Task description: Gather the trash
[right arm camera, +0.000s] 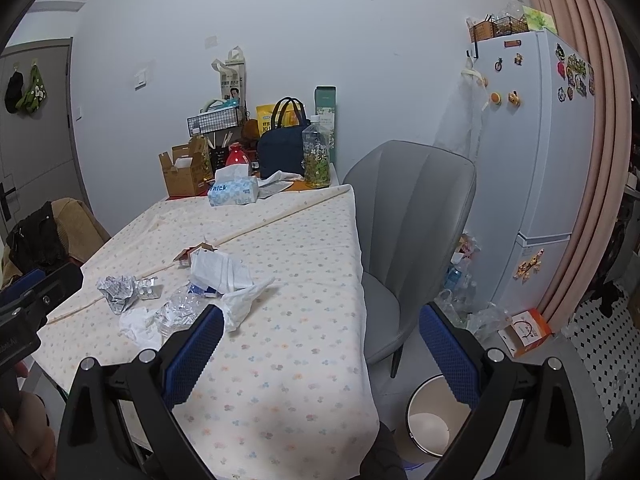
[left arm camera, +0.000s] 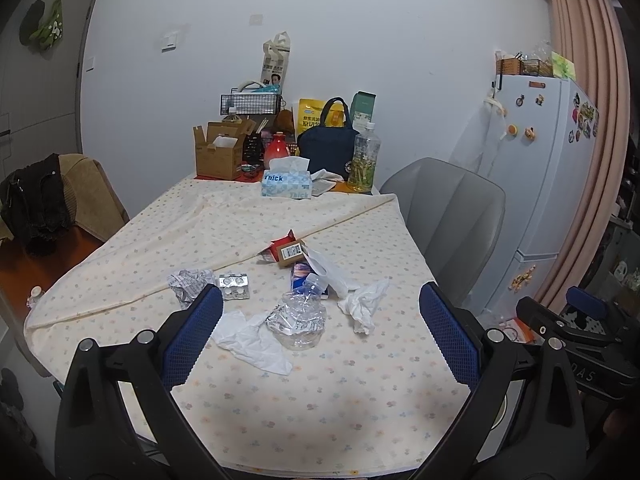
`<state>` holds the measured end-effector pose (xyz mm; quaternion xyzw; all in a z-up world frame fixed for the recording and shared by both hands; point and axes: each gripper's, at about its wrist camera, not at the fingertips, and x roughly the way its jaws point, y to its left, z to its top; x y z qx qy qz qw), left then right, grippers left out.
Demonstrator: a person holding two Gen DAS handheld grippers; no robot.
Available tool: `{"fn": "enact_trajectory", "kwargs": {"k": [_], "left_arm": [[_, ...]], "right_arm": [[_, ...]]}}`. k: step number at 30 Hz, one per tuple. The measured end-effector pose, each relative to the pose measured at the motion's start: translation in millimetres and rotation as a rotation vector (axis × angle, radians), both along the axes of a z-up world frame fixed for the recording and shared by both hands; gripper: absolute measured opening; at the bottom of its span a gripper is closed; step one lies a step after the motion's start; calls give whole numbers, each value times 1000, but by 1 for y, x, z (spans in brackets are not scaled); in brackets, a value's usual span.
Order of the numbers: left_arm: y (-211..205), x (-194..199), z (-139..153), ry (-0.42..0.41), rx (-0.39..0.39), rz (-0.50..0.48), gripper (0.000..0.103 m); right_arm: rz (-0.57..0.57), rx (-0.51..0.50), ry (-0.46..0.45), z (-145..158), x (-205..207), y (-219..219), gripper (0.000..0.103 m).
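Trash lies scattered mid-table on the flowered cloth (left arm camera: 320, 400): a crushed clear plastic bottle (left arm camera: 302, 318), a crumpled white tissue (left arm camera: 366, 306), a flat white wrapper (left arm camera: 256, 344), a crumpled printed paper ball (left arm camera: 188, 284), a silver pill blister (left arm camera: 234, 286) and a small brown and red carton (left arm camera: 288, 250). My left gripper (left arm camera: 320, 332) hovers open just before the bottle, holding nothing. My right gripper (right arm camera: 320, 344) is open and empty over the table's right edge. A white waste bin (right arm camera: 434, 420) stands on the floor beneath it. The same bottle (right arm camera: 180, 308) and tissue (right arm camera: 244, 300) show in the right wrist view.
A grey chair (right arm camera: 408, 248) stands at the table's right side, with a white fridge (right arm camera: 532, 184) behind it. A tissue box (left arm camera: 286, 184), cardboard box (left arm camera: 218, 152), dark bag (left arm camera: 326, 146) and tall bottle (left arm camera: 364, 158) crowd the far end. Clutter (right arm camera: 524, 332) lies on the floor.
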<state>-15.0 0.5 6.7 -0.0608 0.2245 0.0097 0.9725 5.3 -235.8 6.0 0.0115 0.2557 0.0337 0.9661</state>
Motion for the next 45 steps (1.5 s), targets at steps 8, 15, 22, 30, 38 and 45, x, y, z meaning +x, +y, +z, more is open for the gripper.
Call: {"fn": "enact_trajectory", "kwargs": {"k": [8,15,22,30,38,45], "left_arm": [[8,1,1,-3,-8,13,98],[32,3,0,-1,-8,74,98],[74,9,-12,23,-39,159,98],[115,27,-40,86,-91,235,97],[141,52,-70,159,-135,272,84],[146,84,-87,196,-143,266,81]], "right_arm": [[-2,2,4,-2,2,0,96],[33,2,5,-4,17,11,96],[156,33,15,-12,39,36,96],[247,59,95,-35,72,64,91],[276,71,204,-68,108,80,79],[293,92,282,-93,133,87,68]]}}
